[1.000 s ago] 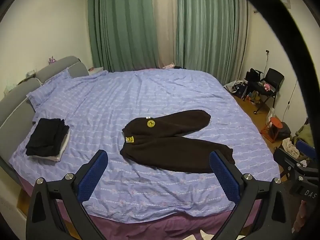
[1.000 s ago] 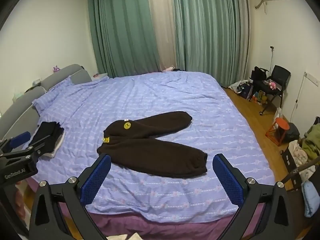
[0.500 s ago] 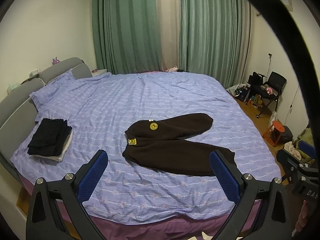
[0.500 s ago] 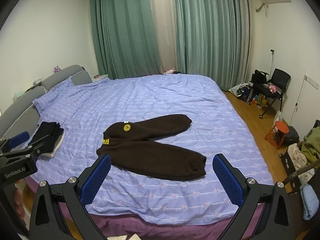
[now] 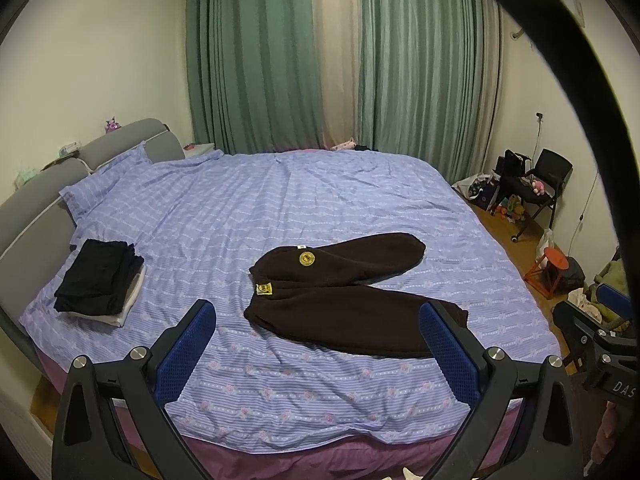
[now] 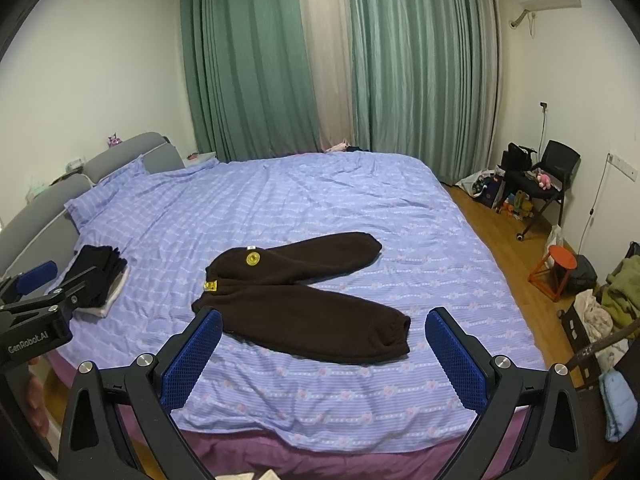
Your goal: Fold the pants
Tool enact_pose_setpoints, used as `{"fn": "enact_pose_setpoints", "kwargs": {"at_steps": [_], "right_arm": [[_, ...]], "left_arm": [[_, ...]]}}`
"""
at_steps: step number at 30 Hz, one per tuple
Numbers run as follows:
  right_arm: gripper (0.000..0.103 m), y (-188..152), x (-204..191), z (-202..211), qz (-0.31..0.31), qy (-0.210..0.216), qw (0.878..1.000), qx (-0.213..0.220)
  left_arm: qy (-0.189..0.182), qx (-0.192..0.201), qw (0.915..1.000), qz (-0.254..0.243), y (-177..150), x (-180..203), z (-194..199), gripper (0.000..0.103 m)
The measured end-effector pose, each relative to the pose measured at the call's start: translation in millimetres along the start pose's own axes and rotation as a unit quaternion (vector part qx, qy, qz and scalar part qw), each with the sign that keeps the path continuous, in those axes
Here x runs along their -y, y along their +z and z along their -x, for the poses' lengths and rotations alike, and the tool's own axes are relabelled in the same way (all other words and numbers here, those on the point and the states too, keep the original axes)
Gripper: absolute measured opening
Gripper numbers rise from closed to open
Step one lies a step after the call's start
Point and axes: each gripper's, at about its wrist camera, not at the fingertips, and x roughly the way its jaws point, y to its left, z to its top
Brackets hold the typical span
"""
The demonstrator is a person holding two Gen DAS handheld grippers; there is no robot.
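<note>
Dark brown fleece pants (image 5: 340, 292) (image 6: 296, 292) lie spread flat on the purple striped bed (image 5: 280, 208) (image 6: 320, 200), waistband to the left with two yellow patches, legs splayed to the right. My left gripper (image 5: 318, 344) hovers open above the bed's near edge, well short of the pants. Equally open and holding nothing, my right gripper (image 6: 322, 352) hangs above the same edge. The left gripper (image 6: 36, 300) also shows at the left edge of the right wrist view, and the right gripper (image 5: 600, 332) at the right edge of the left wrist view.
A stack of folded dark clothes (image 5: 100, 280) (image 6: 100, 276) sits on the bed's left side near the grey headboard (image 5: 48, 196). Green curtains (image 5: 320, 60) hang behind. A black chair (image 6: 552, 176), an orange stool (image 6: 560, 264) and piled items stand on the wooden floor at the right.
Both grippers have tilted up slightly, so the bed and pants sit a little lower in each view. The pants have not moved and both grippers stay open.
</note>
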Motion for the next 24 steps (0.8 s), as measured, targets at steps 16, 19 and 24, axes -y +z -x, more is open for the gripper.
{"fn": "enact_pose_setpoints", "kwargs": {"at_steps": [16, 19, 24], "right_arm": [[0.103, 0.2, -0.1, -0.3, 0.0, 0.0, 1.0, 0.0], [0.103, 2.4, -0.6, -0.8, 0.001, 0.0, 1.0, 0.0], [0.103, 1.4, -0.5, -0.8, 0.0, 0.0, 1.0, 0.0]], "left_arm": [[0.003, 0.0, 1.0, 0.005, 0.6, -2.9, -2.9, 0.103], [0.004, 0.0, 1.0, 0.006, 0.2, -4.2, -3.7, 0.103], [0.005, 0.0, 1.0, 0.008, 1.0, -5.9, -5.6, 0.103]]}}
